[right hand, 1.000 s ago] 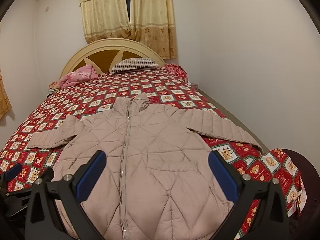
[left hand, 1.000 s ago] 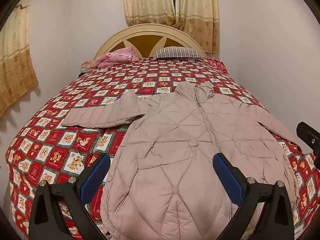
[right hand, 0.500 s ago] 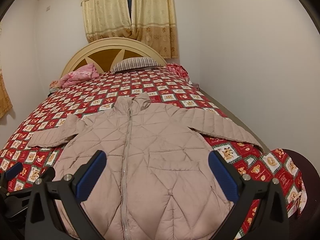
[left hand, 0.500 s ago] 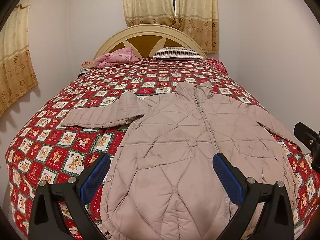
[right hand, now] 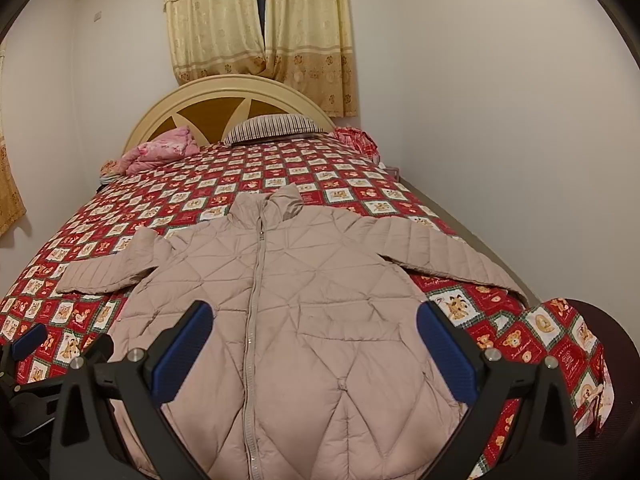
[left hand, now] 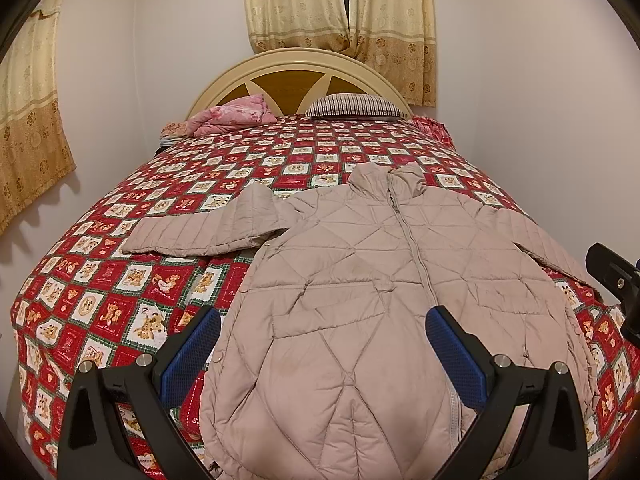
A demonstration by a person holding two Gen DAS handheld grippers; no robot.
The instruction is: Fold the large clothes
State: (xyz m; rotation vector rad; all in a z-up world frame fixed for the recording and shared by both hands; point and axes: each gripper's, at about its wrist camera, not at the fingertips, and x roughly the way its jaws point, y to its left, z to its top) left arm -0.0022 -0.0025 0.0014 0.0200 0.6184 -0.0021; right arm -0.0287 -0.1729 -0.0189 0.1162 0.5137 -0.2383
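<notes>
Lying zipped and face-up on the patchwork bedspread, the beige quilted jacket points its collar toward twelve o'clock; left gripper and right gripper hover spread wide, holding nothing.

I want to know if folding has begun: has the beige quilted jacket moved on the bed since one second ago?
No. The beige quilted jacket lies flat in the same place on the red patchwork bedspread.

- Home bedroom.
- Bed fills mid-frame, red patchwork cover with teddy squares.
- Arched cream headboard, striped pillow, pink bedding at upper centre.
- Yellow patterned curtains along top, plain white walls.
</notes>
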